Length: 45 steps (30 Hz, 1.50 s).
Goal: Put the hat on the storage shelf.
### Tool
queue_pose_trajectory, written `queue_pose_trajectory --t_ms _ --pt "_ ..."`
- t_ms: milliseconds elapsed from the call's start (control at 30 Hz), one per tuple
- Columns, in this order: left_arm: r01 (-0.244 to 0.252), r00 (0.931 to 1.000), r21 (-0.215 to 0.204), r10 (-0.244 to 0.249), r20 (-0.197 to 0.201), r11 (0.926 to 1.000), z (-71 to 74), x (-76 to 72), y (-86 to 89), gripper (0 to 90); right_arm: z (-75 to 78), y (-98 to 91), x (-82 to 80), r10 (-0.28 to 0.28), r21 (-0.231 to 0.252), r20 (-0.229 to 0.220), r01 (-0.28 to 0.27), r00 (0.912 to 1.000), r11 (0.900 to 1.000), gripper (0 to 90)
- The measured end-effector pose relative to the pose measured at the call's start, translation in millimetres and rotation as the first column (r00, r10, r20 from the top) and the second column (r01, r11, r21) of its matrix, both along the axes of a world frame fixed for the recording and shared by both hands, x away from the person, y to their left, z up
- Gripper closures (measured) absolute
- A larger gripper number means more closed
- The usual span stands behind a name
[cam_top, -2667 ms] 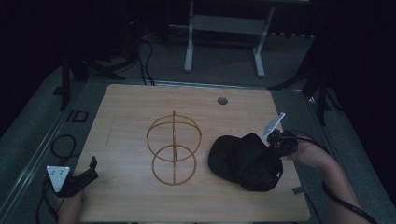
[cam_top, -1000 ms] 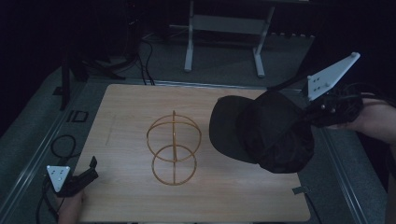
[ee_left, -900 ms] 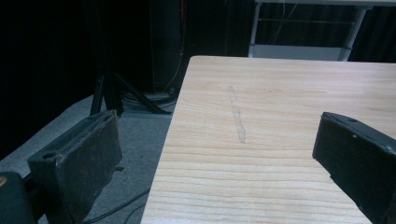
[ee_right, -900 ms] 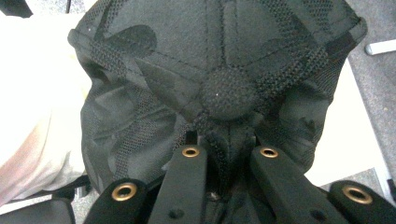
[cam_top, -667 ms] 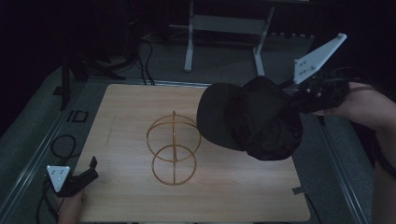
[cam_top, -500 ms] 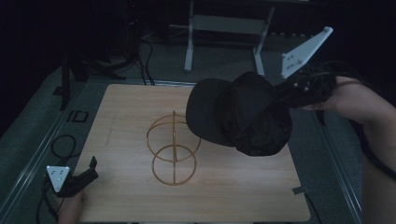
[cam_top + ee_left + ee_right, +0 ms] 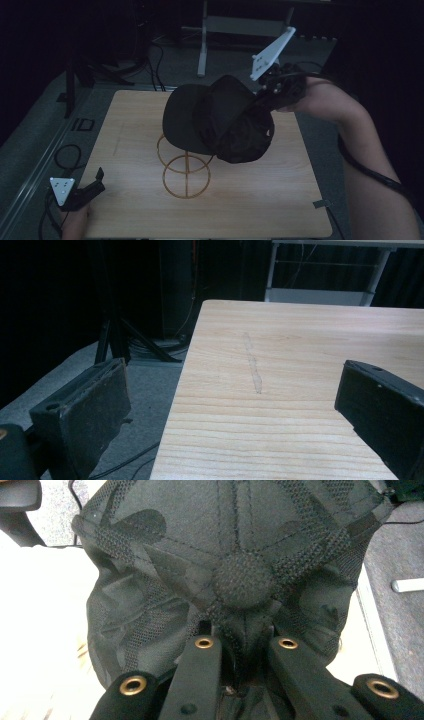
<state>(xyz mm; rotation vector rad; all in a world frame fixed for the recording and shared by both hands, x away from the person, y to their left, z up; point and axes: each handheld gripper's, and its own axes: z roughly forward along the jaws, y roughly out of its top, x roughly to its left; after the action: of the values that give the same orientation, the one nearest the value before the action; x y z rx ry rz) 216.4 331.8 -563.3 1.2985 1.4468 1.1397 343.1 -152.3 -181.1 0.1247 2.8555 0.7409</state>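
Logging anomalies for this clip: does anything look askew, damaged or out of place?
Nothing damaged. The black cap hangs tilted above the wire stand, pinched by its crown in the right gripper, not yet seated. The left gripper rests open at the table's near corner.

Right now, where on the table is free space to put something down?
The table is bare along its near edge and its right side, past the wire stand. The left strip beside the left gripper is bare too. The centre is crowded: the right gripper holds the cap above the stand.
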Motion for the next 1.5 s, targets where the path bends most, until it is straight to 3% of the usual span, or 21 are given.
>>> queue_pose_trajectory --t_ms 567,867,1233,1367,1500 --pt "0.001 1.0000 -0.003 -0.001 0.001 1.0000 0.0 -0.2 0.4 1.8 -18.6 64.7 8.5 0.072 -0.002 -0.004 -0.072 0.9974 0.9974 87.4" --pt "0.001 1.0000 -0.005 -0.001 0.001 1.0000 0.0 -0.1 0.6 1.8 -37.9 78.6 13.8 0.068 0.008 -0.025 -0.068 0.9974 0.9977 87.4" --pt "0.002 1.0000 -0.005 -0.002 0.001 1.0000 0.0 -0.3 0.7 1.8 -68.6 85.2 23.3 0.035 -0.012 -0.077 -0.036 0.9964 0.9993 87.3" --pt "0.002 1.0000 -0.005 -0.002 0.000 1.0000 0.0 -0.3 0.8 1.8 -85.7 90.0 26.0 0.022 -0.010 -0.121 -0.024 0.9924 0.9997 87.2" --pt "0.001 1.0000 -0.005 -0.001 0.002 1.0000 0.0 -0.3 0.7 1.8 -97.7 94.2 27.4 0.024 -0.027 -0.135 -0.028 0.9906 0.9992 86.9"
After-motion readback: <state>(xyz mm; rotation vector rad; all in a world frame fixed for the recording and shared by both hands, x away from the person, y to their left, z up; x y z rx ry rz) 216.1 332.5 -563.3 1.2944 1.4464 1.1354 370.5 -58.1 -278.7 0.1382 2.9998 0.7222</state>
